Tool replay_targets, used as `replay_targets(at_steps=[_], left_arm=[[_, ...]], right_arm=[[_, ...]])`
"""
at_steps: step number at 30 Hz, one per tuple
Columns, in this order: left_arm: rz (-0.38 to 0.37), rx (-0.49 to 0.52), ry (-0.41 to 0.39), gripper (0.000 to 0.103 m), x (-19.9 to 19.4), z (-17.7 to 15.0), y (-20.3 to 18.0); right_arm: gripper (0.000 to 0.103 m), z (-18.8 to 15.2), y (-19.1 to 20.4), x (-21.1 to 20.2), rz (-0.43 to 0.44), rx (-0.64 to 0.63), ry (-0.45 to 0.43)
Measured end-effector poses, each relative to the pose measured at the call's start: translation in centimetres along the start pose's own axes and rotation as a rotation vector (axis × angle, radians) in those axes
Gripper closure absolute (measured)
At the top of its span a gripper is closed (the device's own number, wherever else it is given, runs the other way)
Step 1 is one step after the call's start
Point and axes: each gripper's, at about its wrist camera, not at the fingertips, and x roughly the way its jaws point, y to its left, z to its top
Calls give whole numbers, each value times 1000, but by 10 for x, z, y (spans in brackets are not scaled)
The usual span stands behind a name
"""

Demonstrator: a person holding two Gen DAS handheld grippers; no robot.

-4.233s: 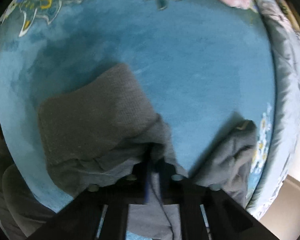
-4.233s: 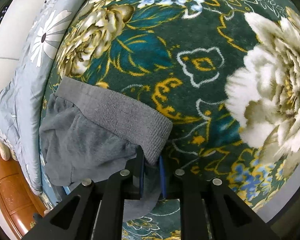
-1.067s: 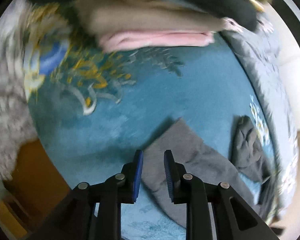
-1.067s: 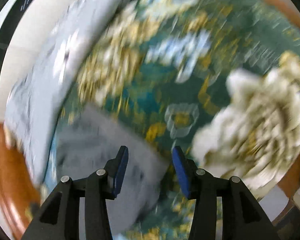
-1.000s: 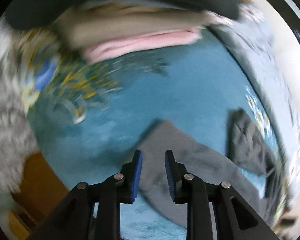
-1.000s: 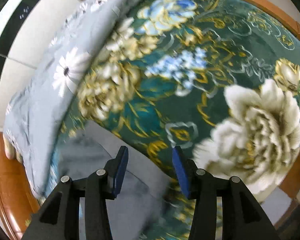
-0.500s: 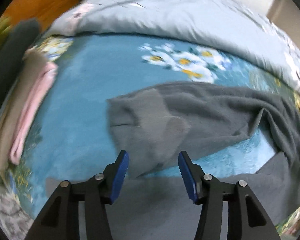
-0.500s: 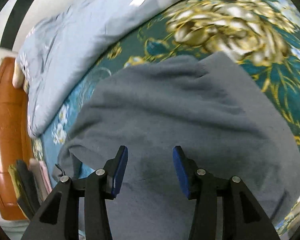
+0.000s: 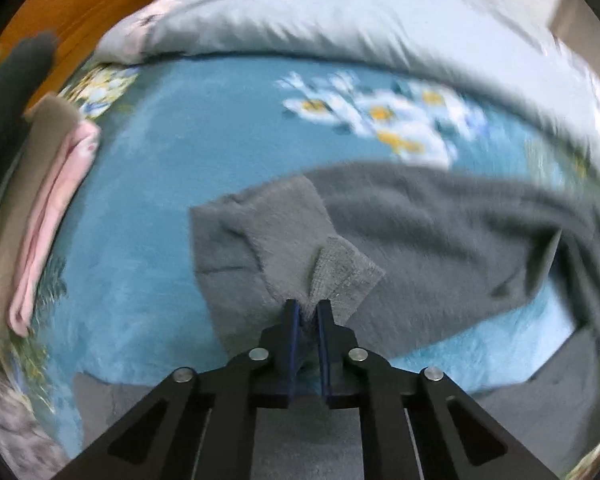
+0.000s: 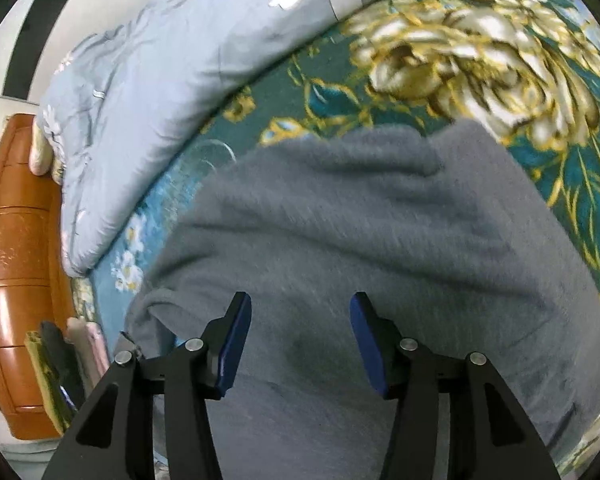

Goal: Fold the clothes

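My left gripper [image 9: 306, 312] pinches the ribbed cuff [image 9: 346, 276] of the fuzzy grey sweater [image 9: 440, 240] at lower centre on the plush teal blanket [image 9: 204, 128] — my right gripper [image 10: 298, 336], jaws opening, hovers over grey knit.

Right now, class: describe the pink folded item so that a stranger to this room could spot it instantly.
Start at the teal floral blanket covering the bed and follow it to its left edge, beside the wooden headboard. A stack of folded clothes lies there; the pink folded item is its only pink layer, next to a beige one.
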Motion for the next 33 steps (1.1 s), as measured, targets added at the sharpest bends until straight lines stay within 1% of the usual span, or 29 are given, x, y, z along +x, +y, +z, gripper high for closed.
replay_targets(at_steps=[1,3,4,5,6,7,8,10,12,13,15,18,19,21,22,23,24,26,28,29,31,32,33], left_arm=[[-6,-49,-30,95,-9,2,14],[-7,-159,-82,96,-24,4,47],[11,-233,-103,97,-30,3,70],[34,-300,-119,103,-36,2,91],[72,-357,-122,103,-37,-1,111],[104,-425,-112,103,-37,-7,135],[118,-500,-92,103,-34,-14,158],[141,-609,-54,103,-29,-30,191],[138,-672,-19,103,-25,-44,207],[115,-695,-8,103,-24,-50,211],[76,-711,0,103,-22,-57,211],[10,-668,13,101,-18,-56,193],[-10,-651,18,100,-17,-54,186],[-47,-619,29,86,-14,-52,172],[-58,-604,34,65,-12,-50,165],[-64,-585,35,50,-11,-48,157],[-64,-562,39,47,-9,-46,149],[-37,-499,58,44,-3,-40,134],[13,-448,79,44,5,-34,123],[41,-454,89,44,9,-34,123],[58,-540,135,43,19,-39,133],[53,-591,153,42,23,-43,139],[17,-656,156,42,26,-48,145]], right_arm=[[50,5,0,-7,10,1,-17],[50,21,-5,-27,26,18,-84],[50,30,-10,-37,31,35,-116],[50,39,-20,-47,31,71,-144],[50,49,-31,-57,31,107,-172],[50,57,-42,-64,22,145,-191],[50,63,-49,-68,16,171,-199],[50,69,-70,-67,21,250,-190],[50,72,-91,-63,34,330,-171],[50,72,-98,-59,47,363,-161],[50,75,-106,-53,53,410,-157],[50,81,-106,-44,49,418,-155],[50,85,-103,-41,37,403,-141],[50,92,-97,-34,13,375,-111],[50,95,-94,-31,2,361,-96],[50,98,-91,-27,-10,346,-81],[50,98,-91,-25,-13,346,-75],[50,98,-89,-20,-17,349,-63],[50,96,-87,-15,-23,351,-50],[50,95,-87,-13,-24,348,-43],[50,93,-87,-10,-23,346,-35],[50,92,-87,-10,-19,348,-34],[50,91,-88,-9,-15,349,-33]])
